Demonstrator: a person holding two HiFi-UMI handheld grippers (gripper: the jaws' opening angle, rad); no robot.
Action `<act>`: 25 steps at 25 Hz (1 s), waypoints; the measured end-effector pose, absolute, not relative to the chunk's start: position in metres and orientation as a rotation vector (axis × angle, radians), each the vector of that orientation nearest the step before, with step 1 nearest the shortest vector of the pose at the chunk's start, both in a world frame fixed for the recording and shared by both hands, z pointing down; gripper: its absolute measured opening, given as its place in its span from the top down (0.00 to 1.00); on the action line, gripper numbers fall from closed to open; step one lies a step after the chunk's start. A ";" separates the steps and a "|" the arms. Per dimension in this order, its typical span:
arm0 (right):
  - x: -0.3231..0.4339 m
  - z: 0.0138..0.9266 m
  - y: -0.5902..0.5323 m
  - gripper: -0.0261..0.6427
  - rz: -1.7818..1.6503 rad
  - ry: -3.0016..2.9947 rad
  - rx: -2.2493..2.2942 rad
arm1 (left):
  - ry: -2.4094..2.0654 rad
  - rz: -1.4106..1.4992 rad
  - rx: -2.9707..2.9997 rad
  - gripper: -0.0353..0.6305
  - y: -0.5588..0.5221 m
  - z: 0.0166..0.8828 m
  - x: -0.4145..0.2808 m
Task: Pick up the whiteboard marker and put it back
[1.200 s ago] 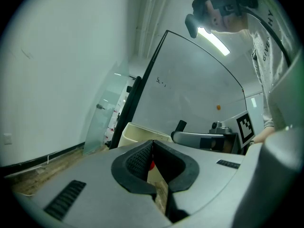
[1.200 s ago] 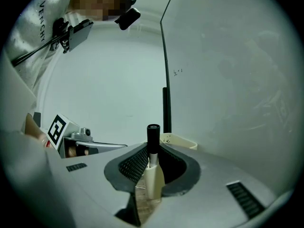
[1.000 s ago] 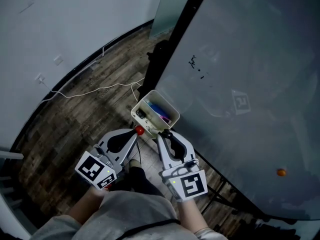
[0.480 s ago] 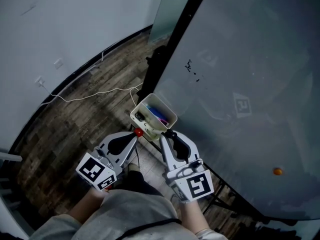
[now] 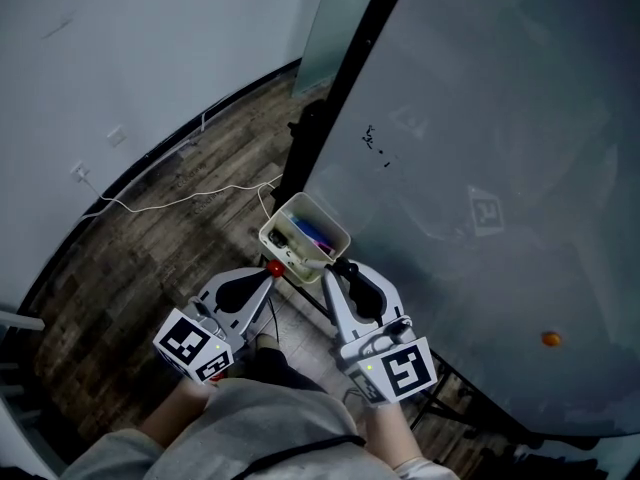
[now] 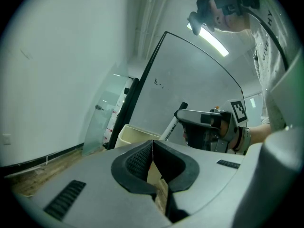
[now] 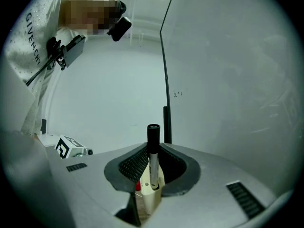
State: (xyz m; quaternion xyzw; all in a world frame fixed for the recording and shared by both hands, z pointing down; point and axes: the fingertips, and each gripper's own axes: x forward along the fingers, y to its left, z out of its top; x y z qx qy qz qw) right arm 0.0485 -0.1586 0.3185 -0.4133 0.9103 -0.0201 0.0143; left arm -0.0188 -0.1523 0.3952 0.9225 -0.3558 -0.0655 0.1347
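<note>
My right gripper [image 5: 340, 270] is shut on a whiteboard marker [image 7: 153, 146] with a white body and a black cap. The marker stands upright between the pads, just above a cream box [image 5: 322, 215] fixed at the whiteboard's [image 5: 480, 118] lower edge. Other markers lie in that box. My left gripper [image 5: 268, 273] rests at the box's near left corner, its jaws shut with nothing between them [image 6: 152, 148]. A small red thing [image 5: 272, 266] sits by its tips. From the left gripper view the right gripper [image 6: 190, 117] and the slanted marker [image 6: 172, 123] show beyond the box [image 6: 130, 133].
The board's black frame post [image 5: 345, 78] runs down to the wooden floor, where a white cable [image 5: 180, 196] trails to the wall. A glass panel [image 5: 325, 28] leans behind the post. An orange dot [image 5: 551, 339] and small black marks [image 5: 375, 143] are on the board.
My right gripper has risen a little with the marker in it, away from the box. The left gripper has stayed where it was.
</note>
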 end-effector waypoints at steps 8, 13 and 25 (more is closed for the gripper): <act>0.051 0.303 -0.154 0.84 -0.056 2.824 -1.282 | -1.024 -0.210 2.665 0.92 -0.150 0.393 -0.018; 0.055 0.300 -0.154 0.84 -0.041 2.839 -1.303 | -1.025 -0.223 2.664 0.92 -0.151 0.393 -0.019; 0.052 0.278 -0.152 0.84 -0.005 2.822 -1.279 | -0.990 -0.245 2.671 0.92 -0.153 0.387 -0.019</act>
